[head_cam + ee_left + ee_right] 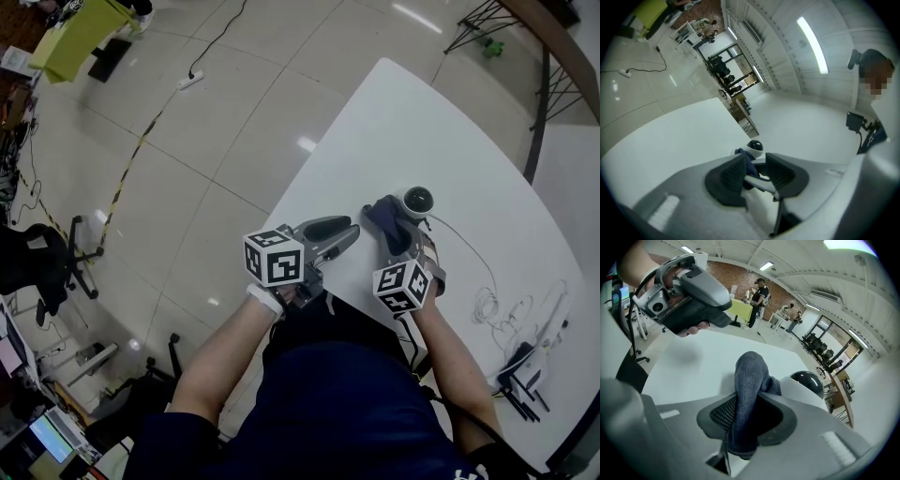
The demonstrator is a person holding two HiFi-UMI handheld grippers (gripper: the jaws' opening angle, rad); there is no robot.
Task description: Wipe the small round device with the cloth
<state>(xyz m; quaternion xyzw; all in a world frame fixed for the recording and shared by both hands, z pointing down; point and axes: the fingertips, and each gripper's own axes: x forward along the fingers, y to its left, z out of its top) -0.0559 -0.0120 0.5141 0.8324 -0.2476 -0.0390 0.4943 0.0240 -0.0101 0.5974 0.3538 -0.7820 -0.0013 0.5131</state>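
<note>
One small round device (417, 200), a white body with a glossy dark dome, stands on the white worktop (450, 131). One dark blue cloth (749, 380) is pinched between the jaws of the right gripper (747, 416). They are clenched on its lower part, and a fold of it stands up beyond the tips. In the right gripper view the device sits just past those jaws and a little to their right, with the fold up against its white body. From the head view the cloth lies on the near left side of the device, right beside it. The right gripper's marker cube comes nearer the person than that.

The left gripper (757, 161) has its jaws released and apart, with nothing pressed between them. It is held to the left of the device, apart from it and from the cloth. Through its gap the device's dome shows further off, with the cloth just on the near side of it.

That makes two grippers, one cloth and one device. A thin white cable (487, 302) runs from the device over the worktop to a loose coil well to its right. A few small dark things (520, 367) lie further from the device than the coil, at the worktop's edge, too small to tell.
</note>
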